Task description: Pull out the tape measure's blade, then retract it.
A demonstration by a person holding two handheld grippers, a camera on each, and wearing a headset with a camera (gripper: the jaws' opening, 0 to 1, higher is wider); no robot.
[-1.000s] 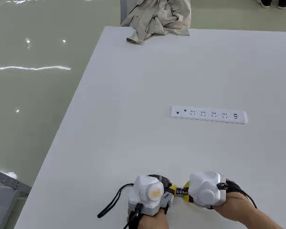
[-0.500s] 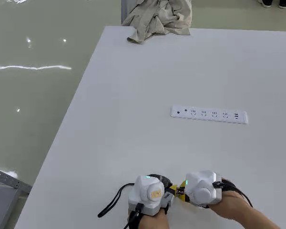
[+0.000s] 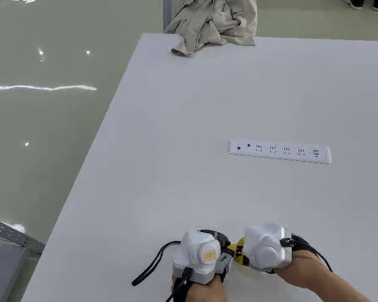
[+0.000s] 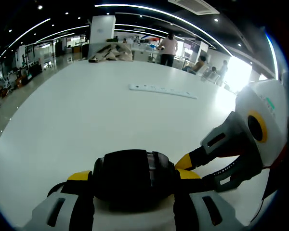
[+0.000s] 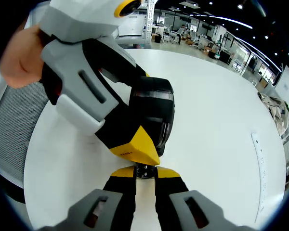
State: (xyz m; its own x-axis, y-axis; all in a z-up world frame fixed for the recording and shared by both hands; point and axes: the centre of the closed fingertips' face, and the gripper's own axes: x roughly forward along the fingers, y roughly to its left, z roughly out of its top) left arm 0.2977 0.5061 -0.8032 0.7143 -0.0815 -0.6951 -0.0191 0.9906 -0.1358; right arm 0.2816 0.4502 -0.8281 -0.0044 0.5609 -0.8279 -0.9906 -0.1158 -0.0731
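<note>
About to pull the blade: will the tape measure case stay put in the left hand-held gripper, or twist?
Likely rigid: the tape measure case looks like a solid black shell, so the left hand-held gripper shouldn't squash it. Its rounded sides could let it twist as the right hand-held gripper tugs the blade tip.

Open-plan office: desks [image 5: 185, 36], ceiling strip lights [image 4: 125, 5].
</note>
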